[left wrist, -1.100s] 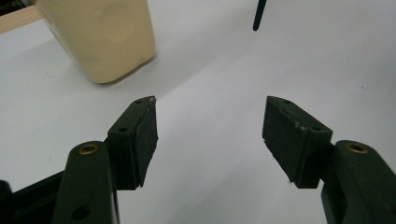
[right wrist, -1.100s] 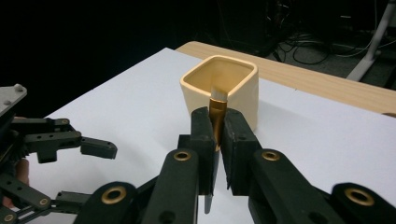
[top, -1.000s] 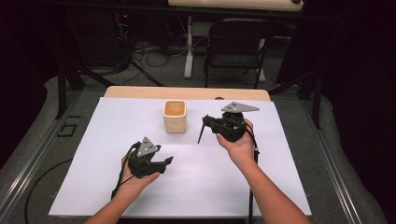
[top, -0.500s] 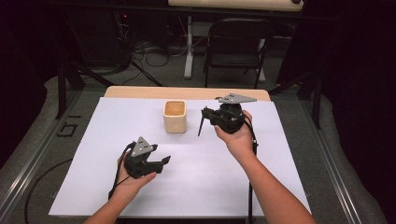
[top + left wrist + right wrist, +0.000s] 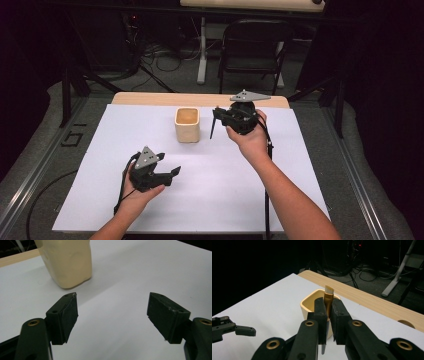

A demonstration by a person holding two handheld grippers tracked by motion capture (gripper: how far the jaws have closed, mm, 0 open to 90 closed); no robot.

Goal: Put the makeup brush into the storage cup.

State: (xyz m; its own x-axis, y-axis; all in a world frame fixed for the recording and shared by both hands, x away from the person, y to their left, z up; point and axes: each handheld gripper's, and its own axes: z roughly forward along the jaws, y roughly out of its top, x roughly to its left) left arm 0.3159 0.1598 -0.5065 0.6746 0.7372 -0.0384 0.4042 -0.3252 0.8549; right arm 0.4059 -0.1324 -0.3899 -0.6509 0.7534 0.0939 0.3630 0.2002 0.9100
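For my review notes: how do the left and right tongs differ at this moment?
The left tongs stand wide open with nothing between them; their jaws have just been opening. The right tongs are shut on a brush. The left tongs sit low over the white table; the right tongs are raised beside the cream cup. Both are black and hand-held.

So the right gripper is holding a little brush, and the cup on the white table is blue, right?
Not quite. The right gripper does hold the brush, but the cup on the white table is cream-coloured, not blue. The high view shows it.
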